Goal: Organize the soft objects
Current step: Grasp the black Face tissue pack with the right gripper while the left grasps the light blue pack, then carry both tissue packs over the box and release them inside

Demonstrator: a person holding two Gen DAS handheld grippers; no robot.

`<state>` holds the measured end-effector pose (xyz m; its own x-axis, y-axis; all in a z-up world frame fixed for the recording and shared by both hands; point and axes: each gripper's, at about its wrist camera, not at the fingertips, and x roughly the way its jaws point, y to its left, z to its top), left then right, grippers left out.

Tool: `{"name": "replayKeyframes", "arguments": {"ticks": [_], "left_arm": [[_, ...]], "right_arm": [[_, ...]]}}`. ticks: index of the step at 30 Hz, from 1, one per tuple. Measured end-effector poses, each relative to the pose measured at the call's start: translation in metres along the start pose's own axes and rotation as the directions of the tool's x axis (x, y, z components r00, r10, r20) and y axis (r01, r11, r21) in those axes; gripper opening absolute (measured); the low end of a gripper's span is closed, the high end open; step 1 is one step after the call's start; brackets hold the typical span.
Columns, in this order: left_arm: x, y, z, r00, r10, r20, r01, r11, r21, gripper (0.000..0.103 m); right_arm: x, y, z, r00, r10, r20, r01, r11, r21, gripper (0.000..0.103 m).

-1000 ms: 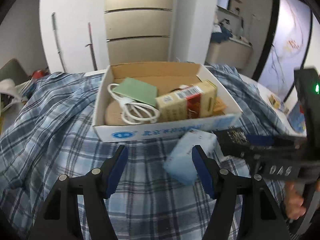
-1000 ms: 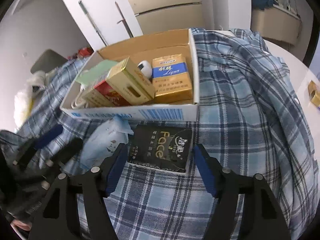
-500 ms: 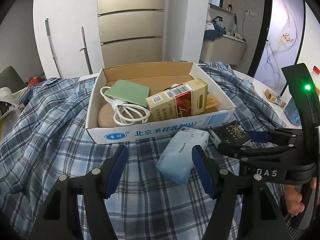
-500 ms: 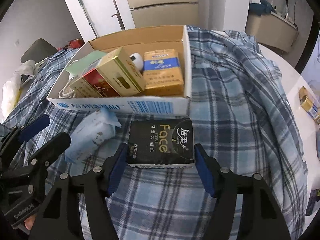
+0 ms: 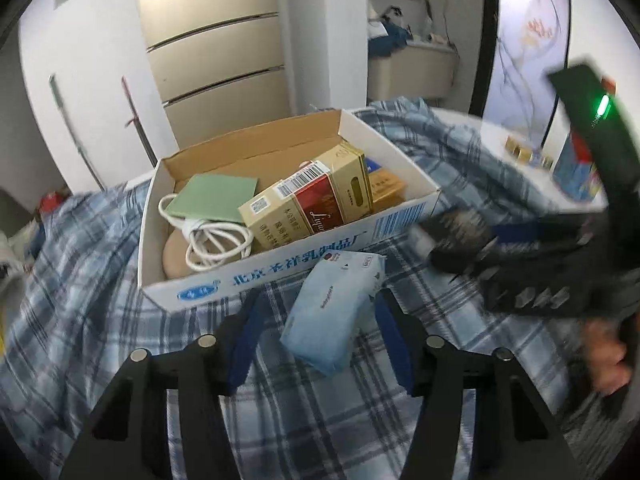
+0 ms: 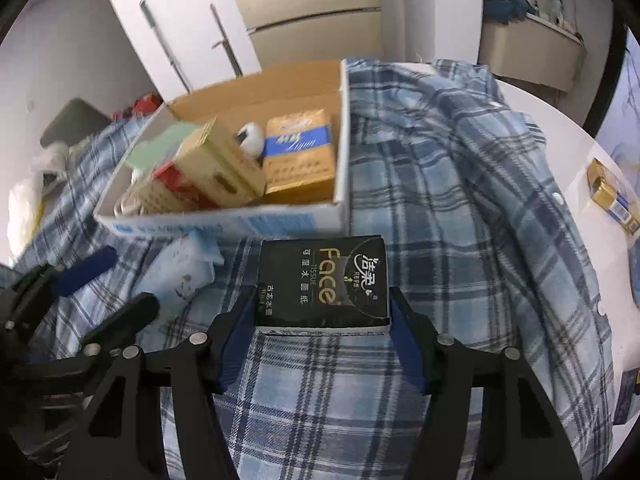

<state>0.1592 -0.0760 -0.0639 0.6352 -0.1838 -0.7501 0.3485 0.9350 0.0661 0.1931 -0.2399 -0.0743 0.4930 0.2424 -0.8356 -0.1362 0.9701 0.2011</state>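
Observation:
A black "Face" tissue pack (image 6: 323, 282) sits between the fingers of my right gripper (image 6: 322, 312), which touch its sides; it seems lifted just above the plaid cloth. A light blue tissue pack (image 5: 334, 312) lies on the plaid shirt in front of the box, between the open fingers of my left gripper (image 5: 316, 324), which do not touch it. The same blue pack shows in the right wrist view (image 6: 180, 272). The white cardboard box (image 5: 280, 268) holds cigarette cartons (image 5: 308, 204), a green card and a white cable. The right gripper appears blurred in the left wrist view (image 5: 460, 240).
A blue plaid shirt (image 6: 440, 184) covers the white table (image 6: 576, 148). Small gold boxes (image 6: 610, 196) lie at the table's right edge. A beige cabinet (image 5: 224, 68) and white wall stand behind the box.
My right gripper has closed in on the black tissue pack and raised it slightly. My left gripper has moved forward so the blue pack lies between its fingers.

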Motion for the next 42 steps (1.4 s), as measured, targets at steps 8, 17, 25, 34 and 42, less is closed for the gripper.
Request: {"name": "replayKeyframes", "arguments": {"ticks": [8, 17, 25, 34, 42], "left_arm": [[0.023, 0.003, -0.002, 0.997, -0.043, -0.067, 0.042, 0.999, -0.011, 0.054], [0.004, 0.005, -0.007, 0.997, -0.078, 0.007, 0.078, 0.997, -0.012, 0.029], [-0.060, 0.006, -0.014, 0.946, 0.013, 0.325, -0.002, 0.999, -0.032, 0.028], [-0.100, 0.019, -0.022, 0.855, 0.092, 0.511, -0.033, 0.992, -0.123, 0.028], [-0.135, 0.014, -0.019, 0.818, 0.157, 0.554, -0.068, 0.981, -0.179, 0.027]], "right_arm": [[-0.017, -0.011, 0.003, 0.998, 0.002, 0.057, -0.003, 1.000, 0.020, 0.062], [-0.014, -0.009, 0.001, 0.998, 0.005, 0.062, -0.005, 1.000, 0.000, 0.062], [-0.053, 0.005, -0.003, 0.954, 0.074, 0.289, -0.058, 0.996, -0.065, 0.062], [-0.092, 0.022, -0.014, 0.859, 0.110, 0.501, -0.034, 0.987, -0.159, 0.062], [-0.098, 0.024, -0.014, 0.836, 0.138, 0.532, -0.046, 0.982, -0.183, 0.062]]}}
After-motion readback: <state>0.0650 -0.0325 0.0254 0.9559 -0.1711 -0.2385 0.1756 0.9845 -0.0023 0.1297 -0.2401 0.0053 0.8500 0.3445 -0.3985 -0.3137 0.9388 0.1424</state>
